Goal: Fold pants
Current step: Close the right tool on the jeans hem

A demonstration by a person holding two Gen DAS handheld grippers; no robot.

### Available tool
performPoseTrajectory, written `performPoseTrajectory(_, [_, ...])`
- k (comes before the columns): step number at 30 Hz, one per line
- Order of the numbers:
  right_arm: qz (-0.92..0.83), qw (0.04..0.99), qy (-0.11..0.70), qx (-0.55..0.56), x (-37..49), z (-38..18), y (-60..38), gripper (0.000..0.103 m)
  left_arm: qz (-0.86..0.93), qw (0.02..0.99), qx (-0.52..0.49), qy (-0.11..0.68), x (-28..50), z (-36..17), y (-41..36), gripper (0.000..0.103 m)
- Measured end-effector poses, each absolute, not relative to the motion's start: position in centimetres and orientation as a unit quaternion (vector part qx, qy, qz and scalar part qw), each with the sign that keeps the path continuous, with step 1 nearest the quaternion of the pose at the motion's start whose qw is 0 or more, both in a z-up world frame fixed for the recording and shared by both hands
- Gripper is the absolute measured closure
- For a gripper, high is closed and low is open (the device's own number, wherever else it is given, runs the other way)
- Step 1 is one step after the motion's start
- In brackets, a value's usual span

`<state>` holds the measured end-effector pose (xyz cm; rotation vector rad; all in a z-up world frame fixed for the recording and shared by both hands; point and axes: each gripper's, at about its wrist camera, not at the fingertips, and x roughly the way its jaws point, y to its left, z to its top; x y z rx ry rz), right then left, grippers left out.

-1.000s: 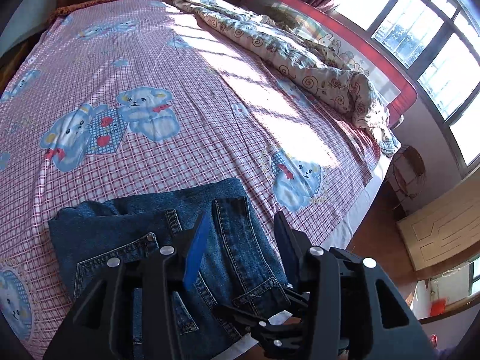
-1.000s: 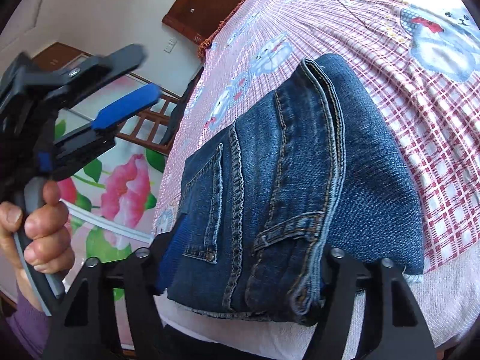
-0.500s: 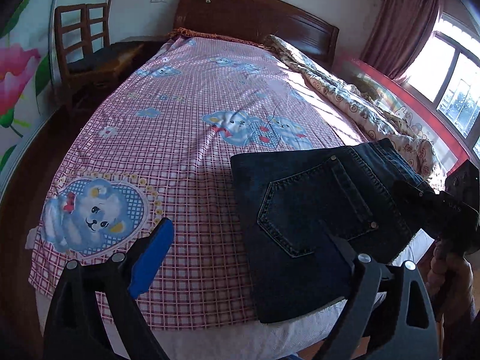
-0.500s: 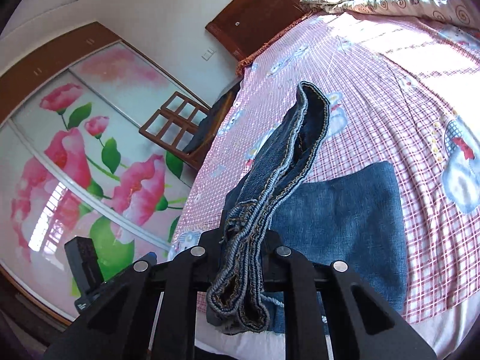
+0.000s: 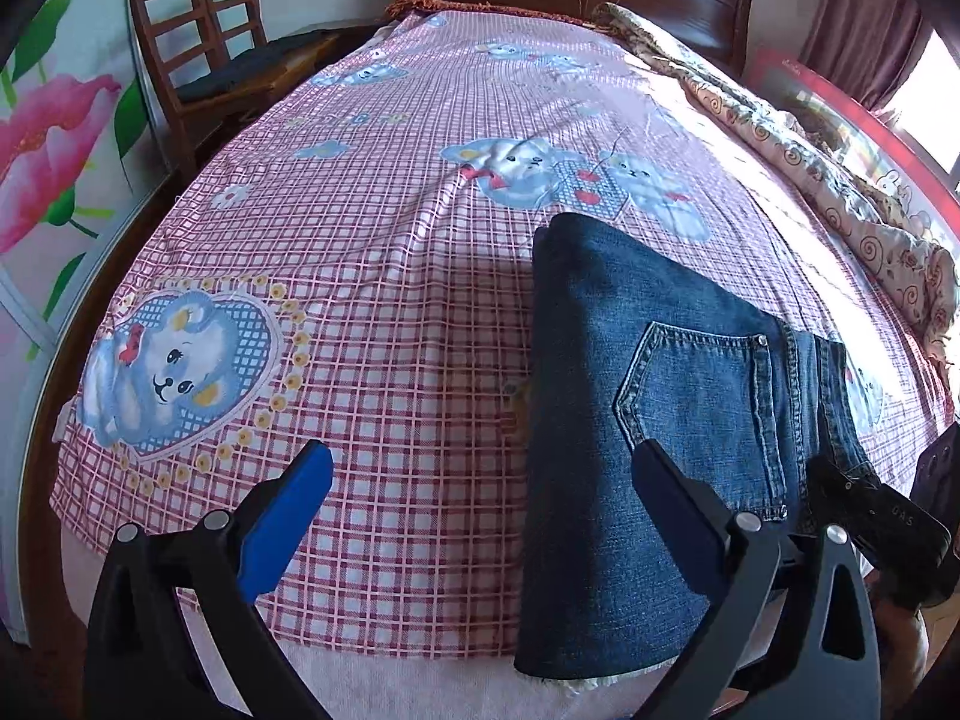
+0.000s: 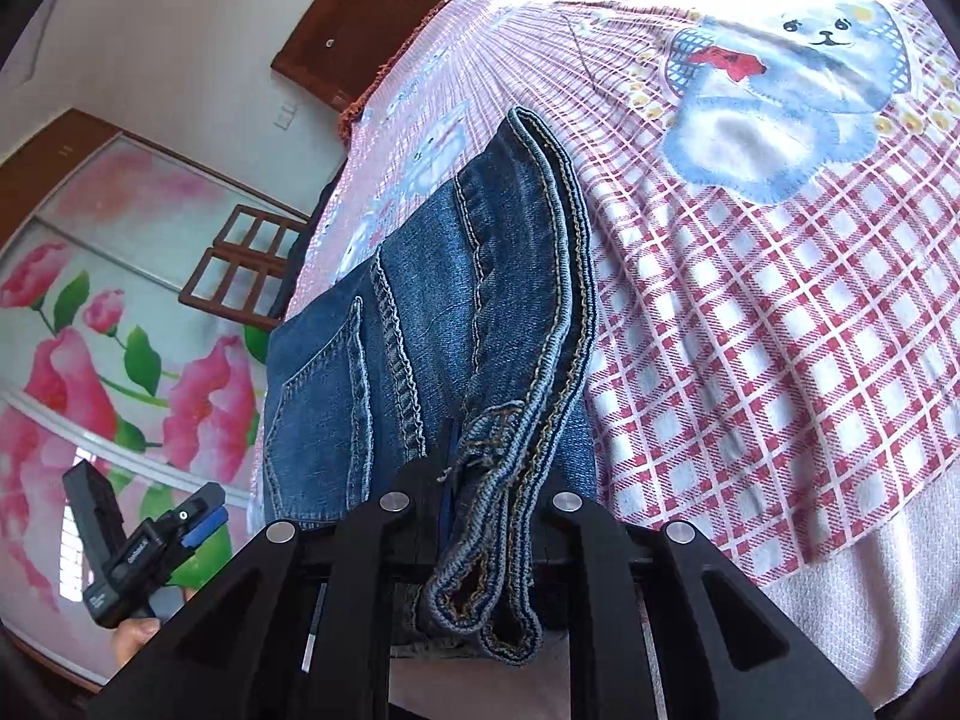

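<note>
Since half a second ago my left gripper (image 5: pixel 480 516) has drawn in closer over the bed's foot edge, and the jeans (image 5: pixel 648 420) that hung lifted from my right gripper (image 6: pixel 480 516) have come down, so the top layer now lies nearly flat on the rest of the stack. The right tool is clenched on the thick seamed edge of the denim, with the hem bundle poking out toward the camera between its fingers. The left one is released, jaws spread wide, one blue pad over the pink checked sheet (image 5: pixel 372 360) and the other just over the near part of the jeans, holding nothing.

The jeans sit near the foot edge of the bed, toward its right-hand corner as the left camera sees it, back pocket (image 5: pixel 702 384) facing up, the lower hem hanging slightly past the sheet's border.

I judge the fold is nearly done and this is the laying-down step. To do it well I would lower the gripped edge until it lines up with the edge below, not let go while it is raised, then open the right jaws and back out along the seam so the layers do not drag. The free left tool could press the near side of the stack as an anchor. Denim this thick tends to spring open, so a firm smoothing pass toward the fold would help.
</note>
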<state>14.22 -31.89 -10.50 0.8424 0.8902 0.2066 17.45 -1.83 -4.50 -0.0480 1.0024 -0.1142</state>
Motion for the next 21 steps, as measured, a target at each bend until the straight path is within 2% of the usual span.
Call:
performPoseTrajectory(9, [0.102, 0.803, 0.421, 0.409, 14.1, -10.9, -33.0, 0.090, -0.058, 0.858, 0.030, 0.510, 17.0, -7.2, -5.3, 0.004])
performPoseTrajectory(10, [0.102, 0.807, 0.423, 0.399, 14.1, -10.5, -33.3, 0.090, -0.062, 0.857, 0.029, 0.511, 17.0, -7.2, -5.3, 0.007])
performPoseTrajectory(11, [0.104, 0.812, 0.421, 0.390, 14.4, -9.6, -33.1, 0.090, -0.073, 0.854, 0.020, 0.515, 17.2, -7.3, -5.3, 0.017])
performPoseTrajectory(12, [0.110, 0.817, 0.415, 0.384, 14.4, -8.6, -33.0, 0.090, -0.083, 0.850, 0.011, 0.521, 17.3, -7.4, -5.2, 0.020])
performPoseTrajectory(16, [0.130, 0.842, 0.383, 0.357, 14.1, -4.9, -32.6, 0.090, -0.092, 0.849, 0.017, 0.520, 17.5, -7.3, -5.8, 0.022])
performPoseTrajectory(18, [0.122, 0.835, 0.392, 0.367, 14.1, -6.0, -33.1, 0.090, -0.088, 0.851, 0.022, 0.518, 17.5, -7.3, -6.0, 0.022])
performPoseTrajectory(21, [0.097, 0.807, 0.437, 0.386, 14.2, -10.8, -34.0, 0.090, -0.092, 0.848, 0.012, 0.522, 17.6, -7.6, -5.8, 0.022])
